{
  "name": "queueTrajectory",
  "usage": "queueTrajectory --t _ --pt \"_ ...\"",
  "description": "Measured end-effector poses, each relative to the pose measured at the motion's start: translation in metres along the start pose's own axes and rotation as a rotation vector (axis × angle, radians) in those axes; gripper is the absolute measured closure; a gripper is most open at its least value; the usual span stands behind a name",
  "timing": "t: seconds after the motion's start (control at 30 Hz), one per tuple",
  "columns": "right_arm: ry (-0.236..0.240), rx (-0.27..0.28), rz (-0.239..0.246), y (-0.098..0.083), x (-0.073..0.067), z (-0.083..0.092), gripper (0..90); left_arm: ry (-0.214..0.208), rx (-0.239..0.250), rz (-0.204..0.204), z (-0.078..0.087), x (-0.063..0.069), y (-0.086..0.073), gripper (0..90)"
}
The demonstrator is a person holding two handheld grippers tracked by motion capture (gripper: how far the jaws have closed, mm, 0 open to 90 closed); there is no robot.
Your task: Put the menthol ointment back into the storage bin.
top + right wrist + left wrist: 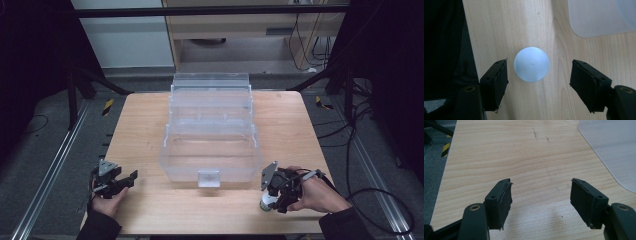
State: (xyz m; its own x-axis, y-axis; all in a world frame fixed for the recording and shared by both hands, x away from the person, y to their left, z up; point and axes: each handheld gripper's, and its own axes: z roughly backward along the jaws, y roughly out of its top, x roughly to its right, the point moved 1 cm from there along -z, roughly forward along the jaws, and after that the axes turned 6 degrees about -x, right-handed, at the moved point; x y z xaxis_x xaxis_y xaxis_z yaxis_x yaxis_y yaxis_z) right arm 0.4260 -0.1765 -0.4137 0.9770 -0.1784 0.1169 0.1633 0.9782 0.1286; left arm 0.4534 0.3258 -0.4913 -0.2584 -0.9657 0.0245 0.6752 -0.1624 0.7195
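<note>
**Right gripper over a small round bottle, fingers not on it**

On the left, near the front edge of the wooden surface, a hand holds the left gripper. Its fingers are spread wide w/ nothing between them, just bare wood.

In the middle sits a big clear plastic box w/ stepped trays. It has a small latch at the front. It stands between the 2 grippers, apart from both.

On the right, a hand holds the right gripper, pointed down. Under it stands a small white bottle, near the front right of the surface, close to the box's corner. There's maybe a bit of green at its base; too small to be sure. From above, the bottle's round top sits between the fingers. The fingers are released, w/ gaps on both sides, the left gap much smaller.
</note>
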Motion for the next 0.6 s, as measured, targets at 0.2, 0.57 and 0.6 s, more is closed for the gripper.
queueTrajectory --t 0.2,0.57,0.6 --pt "0.022 -0.023 0.034 0.002 -0.002 -0.007 33.8 0.001 0.001 0.0 0.0 0.0 0.0 33.0" --pt "0.029 -0.056 0.066 0.007 -0.004 -0.017 38.6 0.002 0.002 -0.001 0.0 0.0 0.0 33.0" --pt "0.03 -0.063 0.068 0.008 -0.004 -0.017 39.0 0.002 0.001 -0.001 0.0 0.0 0.0 33.0"
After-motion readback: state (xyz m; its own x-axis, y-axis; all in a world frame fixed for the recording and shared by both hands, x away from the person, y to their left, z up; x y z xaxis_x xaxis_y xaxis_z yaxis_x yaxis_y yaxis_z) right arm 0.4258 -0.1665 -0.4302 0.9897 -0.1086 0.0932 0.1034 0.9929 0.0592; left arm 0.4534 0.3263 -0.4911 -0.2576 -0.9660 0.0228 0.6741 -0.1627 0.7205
